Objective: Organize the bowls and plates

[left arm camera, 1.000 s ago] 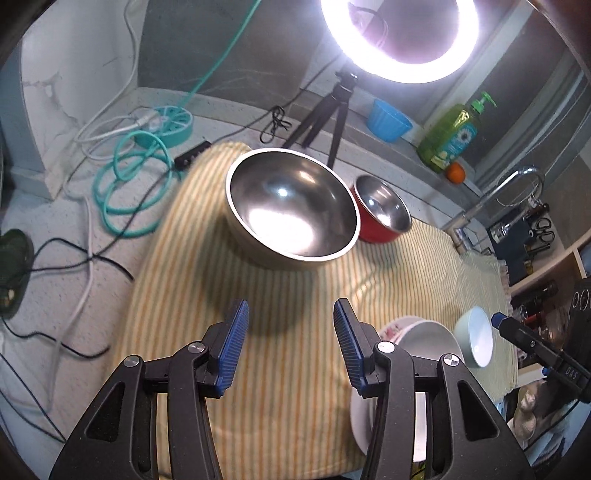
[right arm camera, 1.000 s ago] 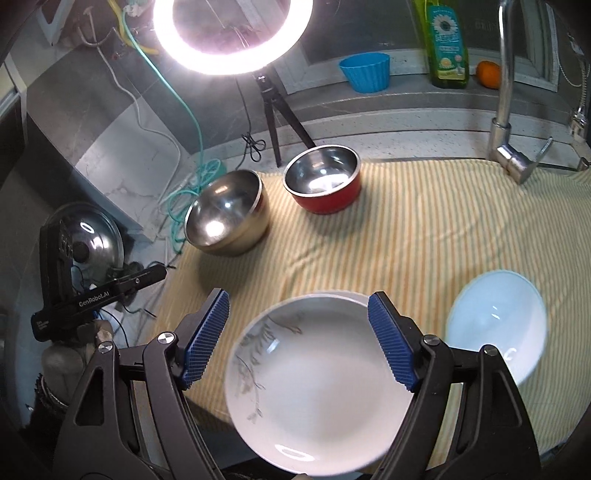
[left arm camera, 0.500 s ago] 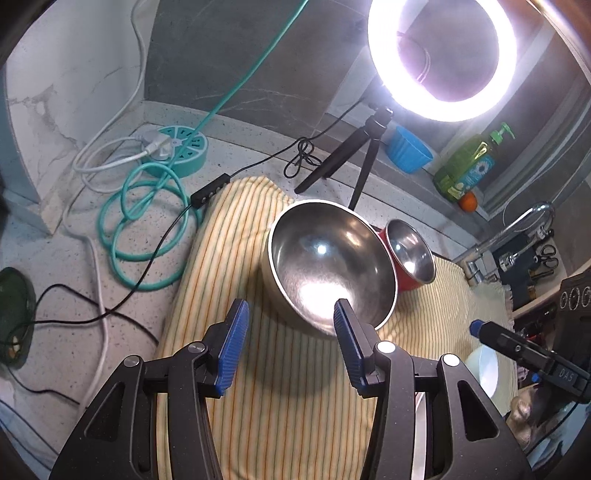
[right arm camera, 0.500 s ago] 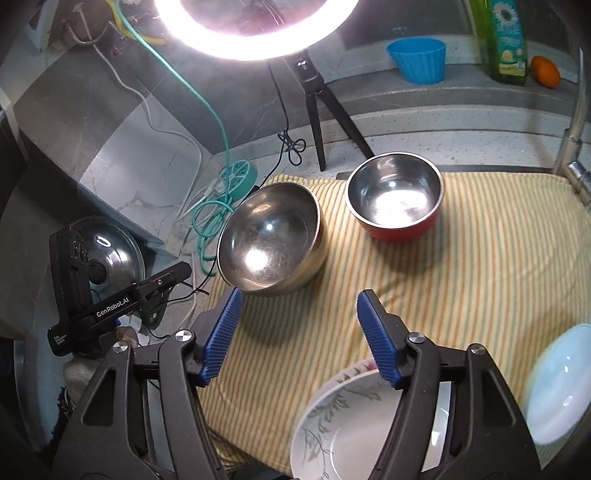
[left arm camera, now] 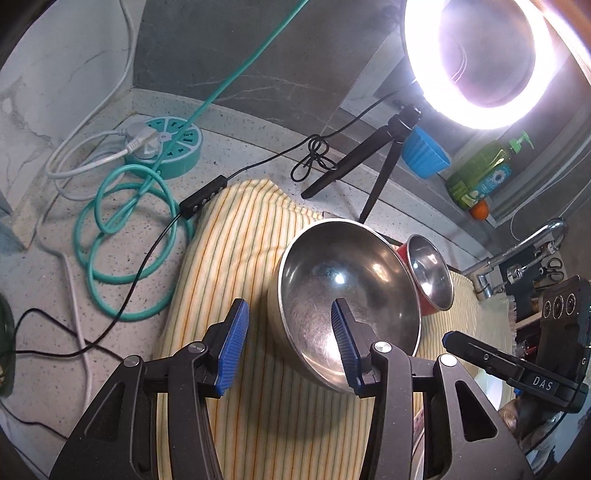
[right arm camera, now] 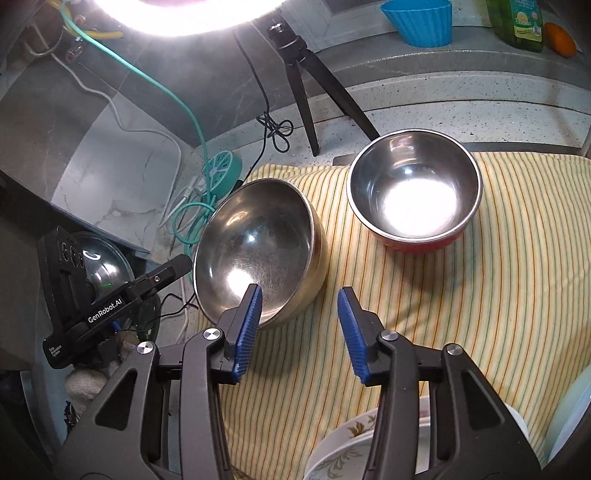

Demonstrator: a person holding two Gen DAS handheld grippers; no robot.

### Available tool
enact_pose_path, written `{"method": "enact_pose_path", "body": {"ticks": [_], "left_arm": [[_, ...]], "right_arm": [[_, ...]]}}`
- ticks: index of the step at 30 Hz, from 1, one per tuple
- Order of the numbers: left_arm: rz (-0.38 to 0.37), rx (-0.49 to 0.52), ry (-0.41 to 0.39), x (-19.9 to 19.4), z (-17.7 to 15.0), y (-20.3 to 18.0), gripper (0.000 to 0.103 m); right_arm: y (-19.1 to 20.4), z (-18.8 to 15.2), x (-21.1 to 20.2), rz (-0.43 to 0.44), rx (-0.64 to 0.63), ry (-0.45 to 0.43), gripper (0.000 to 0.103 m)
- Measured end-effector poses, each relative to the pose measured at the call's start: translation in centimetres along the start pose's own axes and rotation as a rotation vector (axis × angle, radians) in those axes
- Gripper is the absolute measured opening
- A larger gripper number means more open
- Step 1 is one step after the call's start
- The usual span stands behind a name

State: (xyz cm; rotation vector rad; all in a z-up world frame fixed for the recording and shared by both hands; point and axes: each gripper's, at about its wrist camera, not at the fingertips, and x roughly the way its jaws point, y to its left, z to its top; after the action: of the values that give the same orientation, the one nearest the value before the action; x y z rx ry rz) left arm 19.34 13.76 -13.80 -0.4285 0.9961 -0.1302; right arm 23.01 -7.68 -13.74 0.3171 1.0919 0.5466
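A large steel bowl (left arm camera: 347,299) (right arm camera: 255,251) sits at the left end of the striped cloth (right arm camera: 443,314), with a red steel-lined bowl (right arm camera: 413,199) (left arm camera: 430,273) behind it. My left gripper (left arm camera: 290,343) straddles the steel bowl's near left rim, one finger over its inside. Its jaws are closing and its pads are clear of the metal. My right gripper (right arm camera: 301,325) stands at the same bowl's near right rim. Its jaws are closing too, with the rim between the tips and no pad pressing. A white floral plate (right arm camera: 351,443) lies under the right gripper.
A ring light tripod (right arm camera: 306,81) stands behind the bowls. A teal power strip (left arm camera: 162,147) and coiled cables (left arm camera: 122,243) lie left of the cloth. A blue cup (right arm camera: 421,22), green soap bottle (left arm camera: 480,177), orange (left arm camera: 480,210) and faucet (left arm camera: 517,251) line the back. A pale bowl (right arm camera: 569,417) sits right.
Both grippers moved in on the large steel bowl, which grew in both views. The right gripper left the floral plate behind and its jaws narrowed a lot.
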Motion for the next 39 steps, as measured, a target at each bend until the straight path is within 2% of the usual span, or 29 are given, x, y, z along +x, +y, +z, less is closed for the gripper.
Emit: {"method": "enact_pose_path", "body": {"ticks": [5, 7, 9, 14, 18, 22, 31, 39], "left_arm": [[-0.007, -0.005, 0.015, 0.9, 0.3, 0.3, 0.039], [-0.004, 0.001, 0.022, 1.2, 0.3, 0.3, 0.035], [-0.006, -0.001, 0.029, 1.4, 0.3, 0.4, 0.032], [-0.007, -0.008, 0.044, 2.0, 0.4, 0.7, 0.026], [-0.007, -0.002, 0.055, 2.4, 0.3, 0.7, 0.022], [-0.009, 0.005, 0.065, 2.8, 0.2, 0.5, 0.019], [0.005, 0.016, 0.062, 3.0, 0.2, 0.4, 0.019], [0.009, 0.012, 0.044, 1.5, -0.7, 0.2, 0.019]], "right_arm": [[0.0, 0.6, 1.4, -0.016, -0.007, 0.025, 0.040], [0.0, 0.7, 1.9, -0.018, -0.009, 0.039, 0.033], [0.0, 0.9, 2.4, -0.020, -0.014, 0.051, 0.030], [0.1, 1.2, 3.2, -0.028, -0.023, 0.063, 0.029], [0.3, 1.3, 3.8, -0.032, -0.036, 0.077, 0.018], [0.6, 1.3, 3.9, -0.044, -0.051, 0.069, 0.018], [0.9, 1.3, 3.8, -0.058, -0.073, 0.069, 0.018], [1.3, 0.6, 2.9, -0.033, -0.082, 0.083, 0.018]]}}
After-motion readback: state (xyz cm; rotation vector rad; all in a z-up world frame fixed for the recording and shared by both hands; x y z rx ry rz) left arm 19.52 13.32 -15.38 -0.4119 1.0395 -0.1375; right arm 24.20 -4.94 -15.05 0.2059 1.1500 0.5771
